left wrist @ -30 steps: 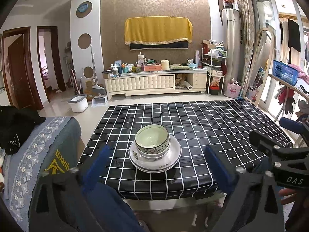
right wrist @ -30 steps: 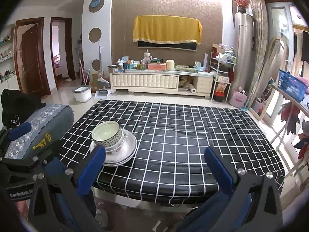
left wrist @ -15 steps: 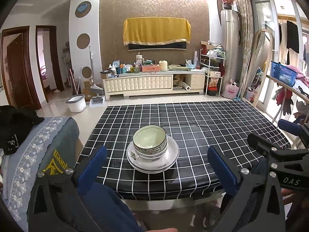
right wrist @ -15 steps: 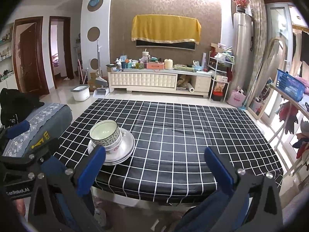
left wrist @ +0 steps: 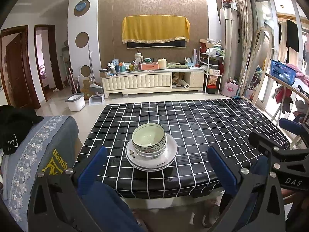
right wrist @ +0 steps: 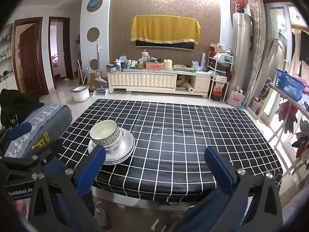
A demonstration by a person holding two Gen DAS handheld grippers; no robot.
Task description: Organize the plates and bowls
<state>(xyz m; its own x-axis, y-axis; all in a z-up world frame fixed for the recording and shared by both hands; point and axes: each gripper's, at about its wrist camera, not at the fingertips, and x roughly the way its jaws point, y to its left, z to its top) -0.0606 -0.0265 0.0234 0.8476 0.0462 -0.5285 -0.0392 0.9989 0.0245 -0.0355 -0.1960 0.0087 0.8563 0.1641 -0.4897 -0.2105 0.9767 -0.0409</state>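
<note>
Two patterned bowls (left wrist: 149, 141) sit nested on stacked white plates (left wrist: 170, 154) near the front left of the black checked table (left wrist: 212, 127). The stack also shows in the right wrist view, bowls (right wrist: 105, 133) on plates (right wrist: 127, 145). My left gripper (left wrist: 156, 166) is open and empty, held back off the table's front edge, in line with the stack. My right gripper (right wrist: 154, 164) is open and empty, off the front edge to the right of the stack. The right gripper's body (left wrist: 280, 150) shows at the left view's right side.
A grey embroidered cushion with black clothing (left wrist: 36, 147) stands left of the table. A drying rack with a blue basket (left wrist: 283, 71) is on the right. A cluttered TV cabinet (left wrist: 152, 79) stands behind, across bare floor.
Both grippers have drifted slightly; the stack sits a little lower and closer in the frames. Both stay open and empty. The bowls and plates have not moved.
</note>
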